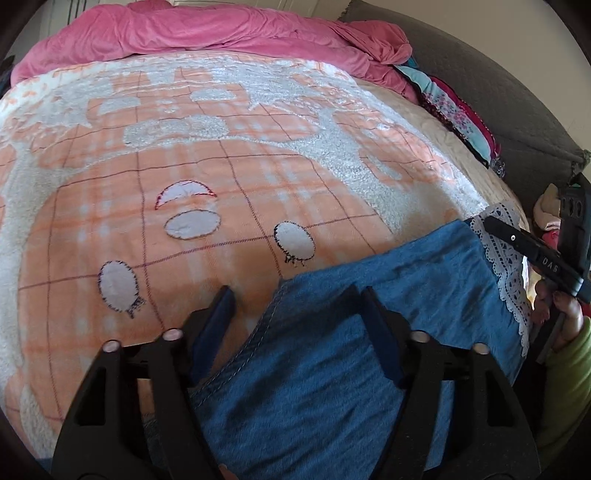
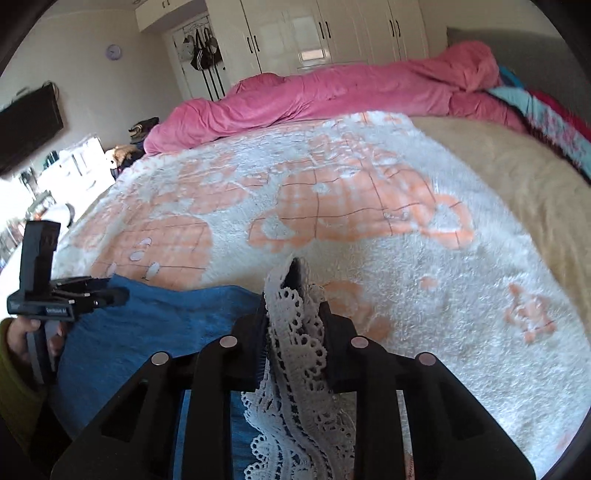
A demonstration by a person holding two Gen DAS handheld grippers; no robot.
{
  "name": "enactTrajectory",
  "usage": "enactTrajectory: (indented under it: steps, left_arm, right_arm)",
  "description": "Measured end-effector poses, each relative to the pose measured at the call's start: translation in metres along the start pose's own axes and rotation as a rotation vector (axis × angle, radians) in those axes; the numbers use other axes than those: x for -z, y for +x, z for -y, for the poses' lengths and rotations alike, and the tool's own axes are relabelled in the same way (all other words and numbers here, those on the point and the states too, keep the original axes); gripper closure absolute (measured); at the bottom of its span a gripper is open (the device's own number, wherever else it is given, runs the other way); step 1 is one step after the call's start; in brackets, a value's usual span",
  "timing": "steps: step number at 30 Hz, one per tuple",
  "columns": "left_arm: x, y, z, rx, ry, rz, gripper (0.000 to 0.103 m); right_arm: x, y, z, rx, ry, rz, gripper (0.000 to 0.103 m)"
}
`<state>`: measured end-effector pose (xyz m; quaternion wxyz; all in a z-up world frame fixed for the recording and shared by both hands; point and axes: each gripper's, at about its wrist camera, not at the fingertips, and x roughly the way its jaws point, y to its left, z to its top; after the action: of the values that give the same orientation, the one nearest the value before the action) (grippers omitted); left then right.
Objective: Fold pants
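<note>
The pants (image 1: pixel 332 354), blue denim with a white lace hem (image 2: pixel 295 354), lie at the near edge of the bed (image 2: pixel 517 192), spread on the orange-and-white blanket (image 1: pixel 221 177). The right gripper (image 2: pixel 293 295) is clamped on the lace hem, the trim bunched up between its closed fingers and trailing back toward the camera. The left gripper (image 1: pixel 295 299) has its fingers spread apart, one over bare blanket and one over denim, with a stitched edge of the pants running between them; whether a finger touches the cloth cannot be told. Judging by how things lie, the fold is under way but not finished: the denim looks at least partly doubled over near the left gripper, though the layers are hard to count, and the hem end in the right gripper has yet to be laid down and squared. No box, basket or other container shows near the pants. Farther out, a pink duvet (image 1: pixel 207 29) is heaped along the far side of the bed, and patterned clothes (image 1: pixel 458 110) are stacked beside the grey headboard (image 1: pixel 498 85).
</note>
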<state>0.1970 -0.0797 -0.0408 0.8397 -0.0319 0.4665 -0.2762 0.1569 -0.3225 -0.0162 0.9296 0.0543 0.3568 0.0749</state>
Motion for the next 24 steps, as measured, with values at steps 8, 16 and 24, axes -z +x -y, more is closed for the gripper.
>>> enactTrajectory:
  steps: [8, 16, 24]
  left_arm:
    - [-0.001, -0.002, 0.004, 0.053, -0.017, -0.002, 0.098]
    - [-0.021, -0.023, 0.014, -0.007, 0.082, 0.096, 0.101]
    - [-0.013, 0.012, 0.003, -0.104, 0.086, 0.03, 0.098]
  right_arm:
    - [-0.001, 0.009, 0.001, 0.069, 0.002, -0.028, 0.081]
    - [-0.032, 0.011, 0.01, 0.049, 0.0, 0.018, 0.082]
    - [-0.037, 0.073, 0.016, 0.084, -0.027, -0.188, 0.076]
